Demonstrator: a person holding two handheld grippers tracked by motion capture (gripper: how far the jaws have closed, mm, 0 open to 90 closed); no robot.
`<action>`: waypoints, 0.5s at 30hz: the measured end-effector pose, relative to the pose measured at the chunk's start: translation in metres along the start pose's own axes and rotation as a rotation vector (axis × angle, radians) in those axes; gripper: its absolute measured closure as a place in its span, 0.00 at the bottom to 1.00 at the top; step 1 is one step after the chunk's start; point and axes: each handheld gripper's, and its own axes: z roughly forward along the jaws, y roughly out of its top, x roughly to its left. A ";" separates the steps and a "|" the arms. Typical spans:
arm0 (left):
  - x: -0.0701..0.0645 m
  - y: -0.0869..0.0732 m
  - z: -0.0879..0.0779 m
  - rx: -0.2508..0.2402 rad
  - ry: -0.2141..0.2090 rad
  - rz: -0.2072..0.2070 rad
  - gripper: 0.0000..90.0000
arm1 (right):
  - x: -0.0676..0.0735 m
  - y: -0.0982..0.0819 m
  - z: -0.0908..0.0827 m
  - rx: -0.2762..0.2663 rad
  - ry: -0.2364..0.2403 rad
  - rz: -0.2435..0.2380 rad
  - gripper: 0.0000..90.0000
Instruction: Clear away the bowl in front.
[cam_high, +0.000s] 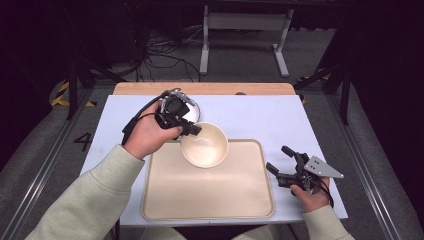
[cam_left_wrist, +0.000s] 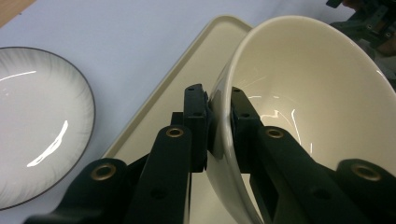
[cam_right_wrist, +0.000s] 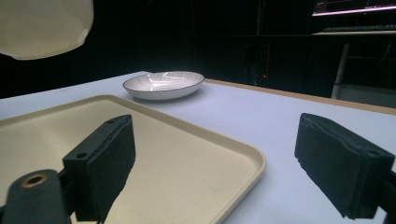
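The left gripper (cam_left_wrist: 218, 116) has its fingers (cam_left_wrist: 195, 116) clamped on the rim of a cream bowl (cam_left_wrist: 317, 93), one pad outside the wall and one inside. In the high view the left gripper (cam_high: 192, 129) holds the bowl (cam_high: 204, 145) at about its 10 o'clock edge, tilted, above the far part of the beige tray (cam_high: 165, 195). A white plate with a dark rim (cam_high: 194, 111) lies on the bench (cam_high: 260, 115) just beyond, toward 11 o'clock from the bowl. The right gripper (cam_high: 279, 159), at 3 o'clock of the tray, rests by the tray's right edge with its fingers (cam_right_wrist: 100, 163) spread wide and holding nothing
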 end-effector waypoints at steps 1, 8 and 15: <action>-0.001 0.001 0.001 0.006 -0.006 0.016 0.91 | 0.000 0.000 0.000 0.000 0.000 0.000 0.15; -0.005 0.000 0.012 0.028 -0.036 0.048 0.91 | 0.000 0.000 0.000 -0.001 0.001 -0.002 0.15; -0.006 -0.004 0.030 0.060 -0.068 0.075 0.91 | 0.000 0.000 0.000 -0.001 0.002 -0.002 0.15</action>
